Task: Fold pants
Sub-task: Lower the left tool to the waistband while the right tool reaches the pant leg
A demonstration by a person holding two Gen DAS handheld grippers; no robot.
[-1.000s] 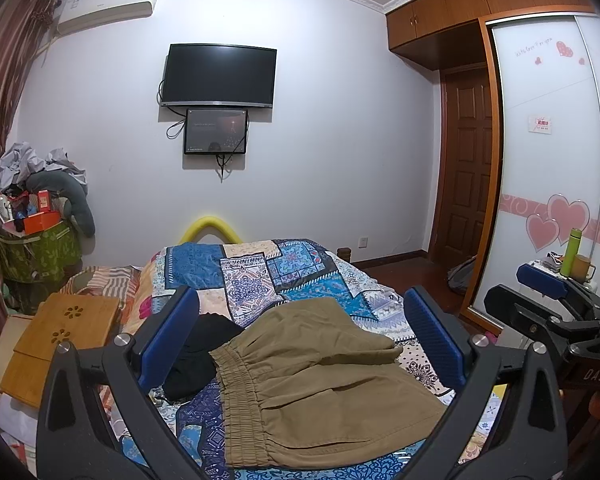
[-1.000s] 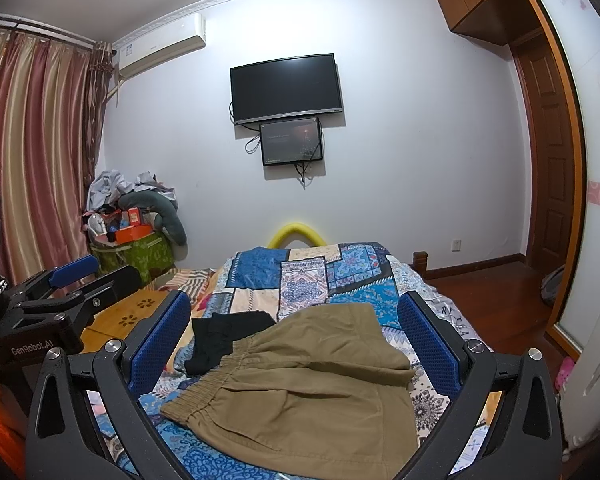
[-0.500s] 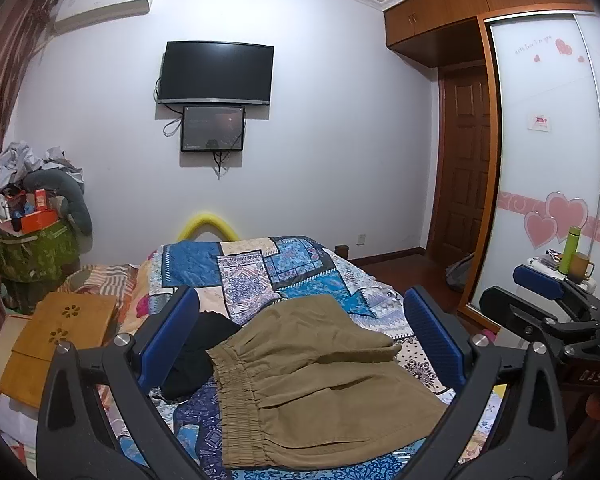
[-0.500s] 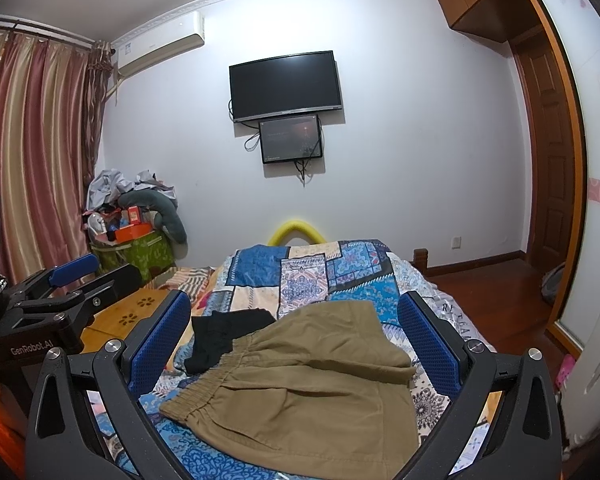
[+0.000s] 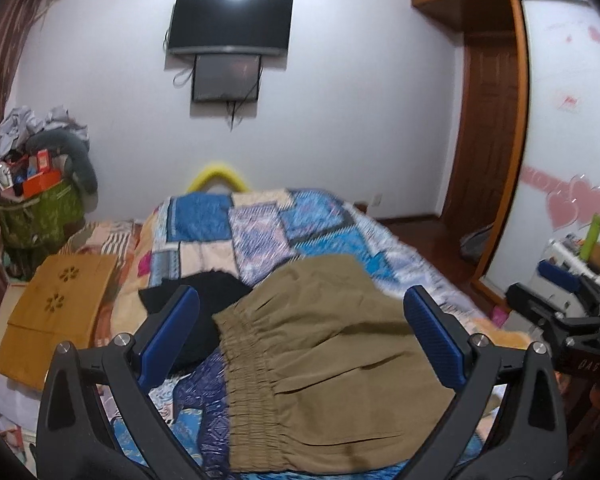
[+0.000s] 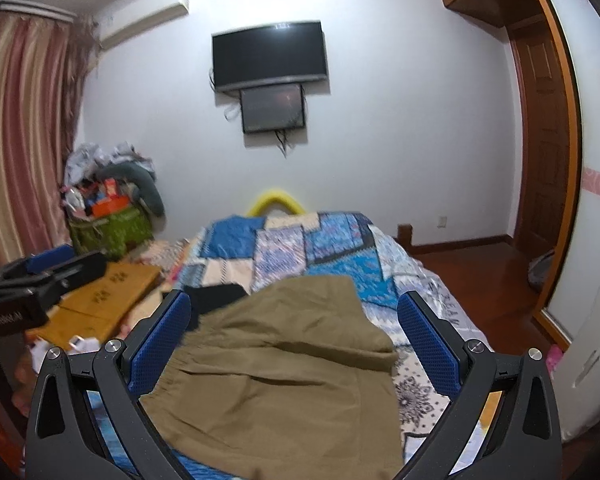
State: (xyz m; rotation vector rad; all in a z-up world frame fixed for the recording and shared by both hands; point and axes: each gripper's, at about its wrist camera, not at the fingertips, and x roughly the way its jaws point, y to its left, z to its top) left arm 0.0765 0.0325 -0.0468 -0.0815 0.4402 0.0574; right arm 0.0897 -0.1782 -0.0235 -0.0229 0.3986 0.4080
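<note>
From the left wrist camera, the left gripper [image 5: 300, 338] hangs above the near end of a bed [image 5: 404, 248] covered in a blue patchwork quilt, its two blue-padded fingers [image 5: 168, 338] spread wide apart and grasping nothing. Framed between them lie the khaki pants [image 5: 324, 364], spread across the near part of the bed with the gathered elastic waistband [image 5: 246, 364] running along their left side, towards the bed's left edge; a black garment [image 5: 204, 312] sits just beside the waistband, partly behind the left finger. The gripper seems held above and apart from the cloth so that the whole garment can be sized up before a first grasp. The right gripper [image 5: 564, 320] shows at the right margin, off the bed's right edge. From the right wrist camera, the right gripper [image 6: 294, 340] is likewise splayed and empty, with the pants [image 6: 276, 376] lying between its fingers [image 6: 428, 344] and reaching towards the bed's near edge. One layer of cloth lies over another with a raised crease, so the pants look loosely doubled rather than neatly folded. The left gripper [image 6: 40, 284] juts in from the left, over a wooden board [image 6: 100, 300] beside the bed.
</note>
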